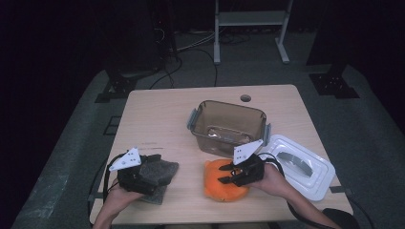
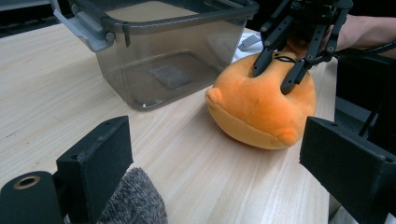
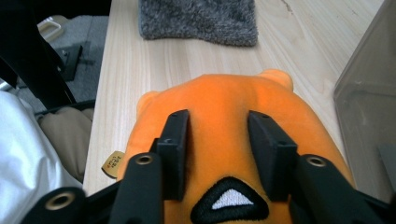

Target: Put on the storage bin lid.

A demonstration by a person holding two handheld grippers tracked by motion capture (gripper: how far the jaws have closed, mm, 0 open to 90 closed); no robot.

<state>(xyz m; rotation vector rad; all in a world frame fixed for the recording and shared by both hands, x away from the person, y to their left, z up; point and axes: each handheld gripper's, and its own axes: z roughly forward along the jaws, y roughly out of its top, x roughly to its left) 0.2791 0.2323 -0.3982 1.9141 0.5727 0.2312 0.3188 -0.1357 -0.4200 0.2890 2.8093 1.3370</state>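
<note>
The right gripper (image 3: 218,140) pinches a fold of the orange plush toy (image 3: 224,98), which lies on the table (image 1: 157,124) just before the grey bin (image 1: 229,125). Its own view reveals an embroidered black patch. The left gripper (image 2: 215,158), jaws spread, rests by grey fuzzy cloth (image 2: 133,200).

Bare counter (image 1: 153,114) stretches along the left and far side, open for a hand to pass. The brown bin (image 1: 229,125) stands mid-counter with its top open; its near wall rises just behind the orange plush (image 1: 220,183), leaving only a narrow strip between them. The white lid (image 1: 298,164) blocks the right edge beside the bin. The grey cloth (image 1: 160,174) takes the near left corner, with a clear strip of wood between it and the plush.
</note>
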